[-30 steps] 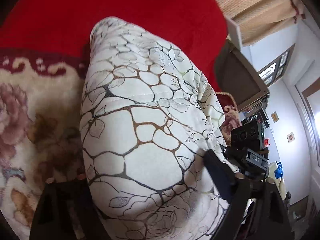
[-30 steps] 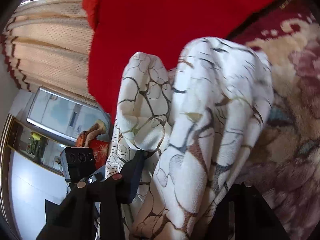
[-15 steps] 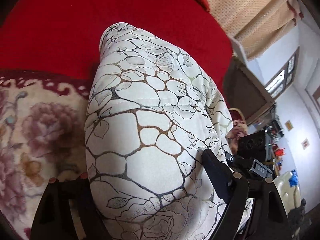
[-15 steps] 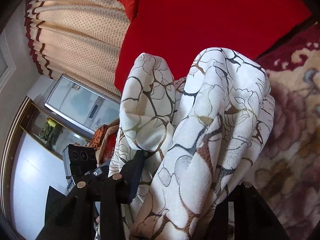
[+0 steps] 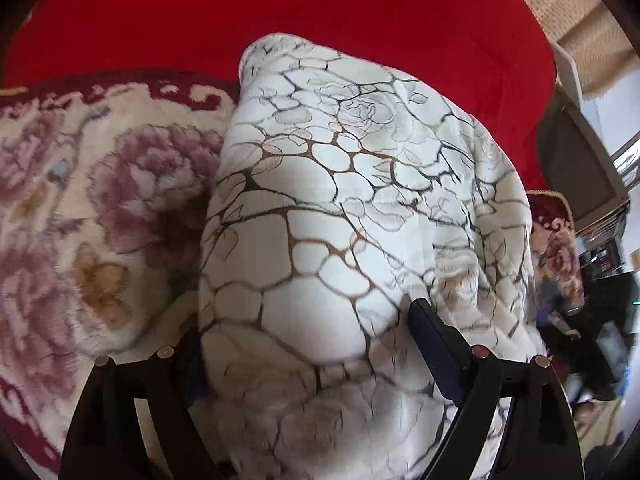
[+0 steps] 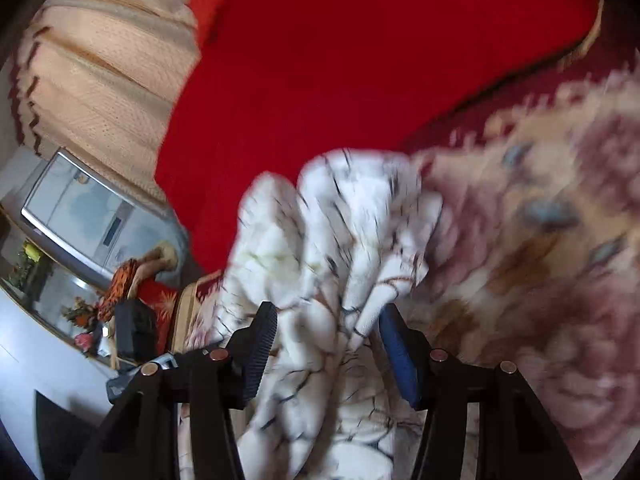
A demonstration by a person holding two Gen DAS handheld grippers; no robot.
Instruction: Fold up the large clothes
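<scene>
Quilted cloth (image 5: 344,208) bunched between both grippers, over a floral blanket (image 5: 80,208).
Left gripper (image 5: 308,344) — jaws opening, pads touching the bulky fold; right gripper (image 6: 326,344) — jaws opening, cloth loose between them.

Bright daylight, fisheye-warped edges, right view motion-blurred

The bundled garment (image 5: 360,220) lies on the floral blanket (image 5: 80,220), before the plain bedcover (image 5: 320,8).
</scene>
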